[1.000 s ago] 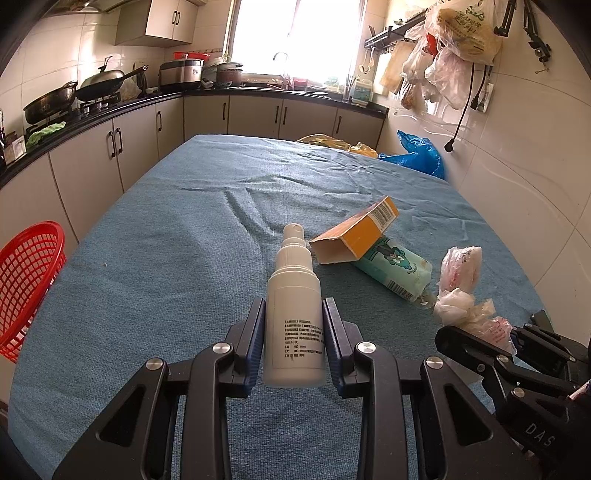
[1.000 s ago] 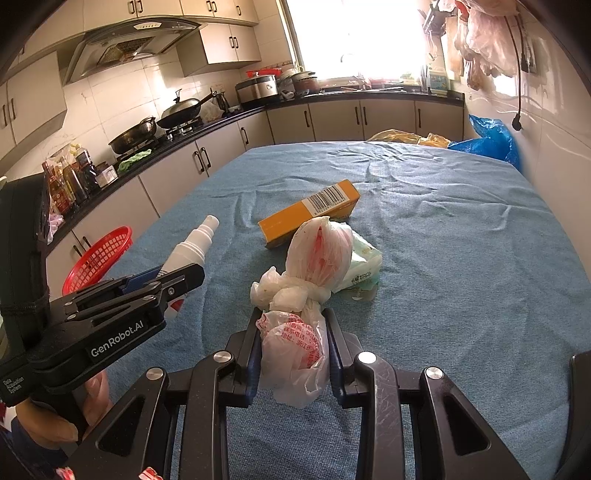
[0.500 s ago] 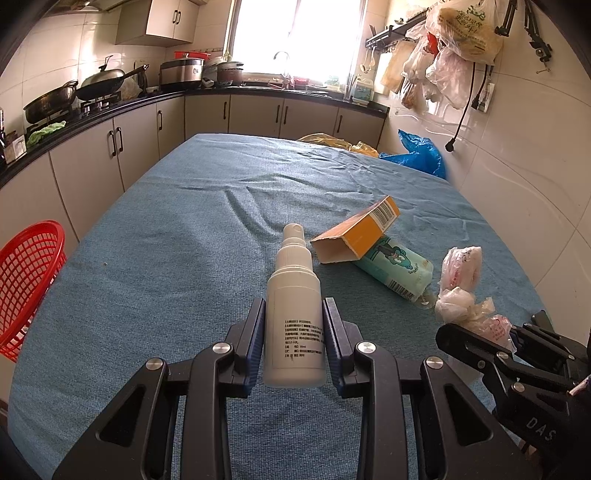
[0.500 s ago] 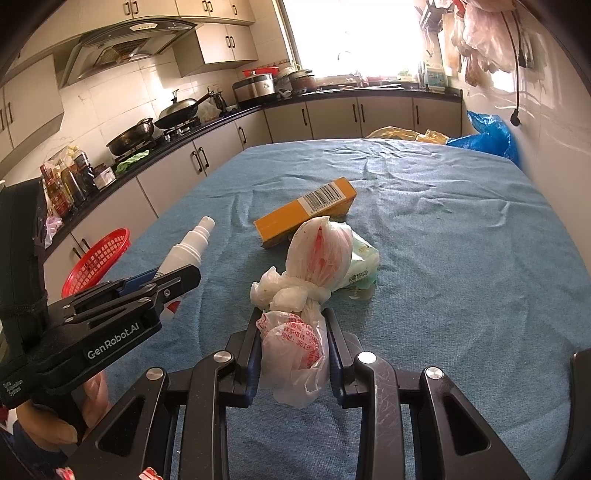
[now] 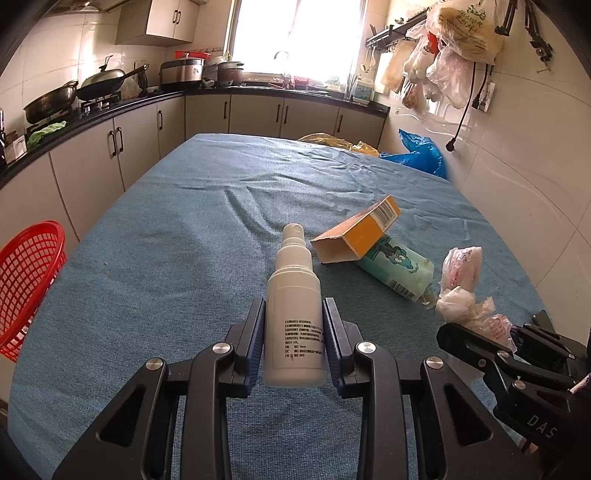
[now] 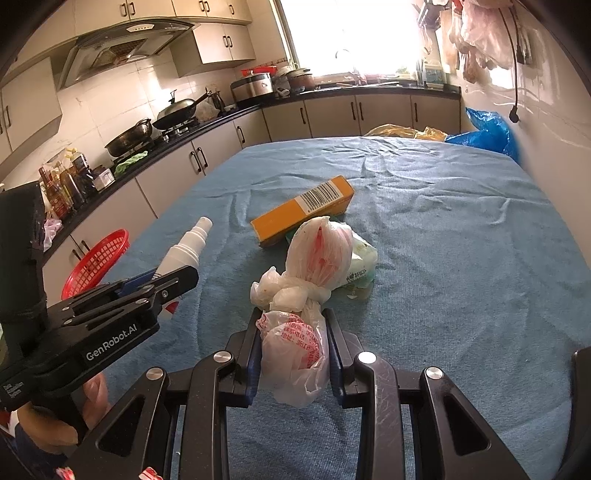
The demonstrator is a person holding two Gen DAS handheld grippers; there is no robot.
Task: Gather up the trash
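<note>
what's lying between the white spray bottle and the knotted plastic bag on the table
In the left wrist view, an open orange carton propped on a teal packet lies between the white spray bottle and the knotted plastic bag.

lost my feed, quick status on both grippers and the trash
Left gripper shut on white spray bottle. Right gripper shut on knotted plastic bag. Orange box, green pack on table. Nothing blocking.

Sunlit window (image 5: 295, 33), beige cabinets (image 5: 258, 114), tiled walls (image 5: 524, 177).
</note>
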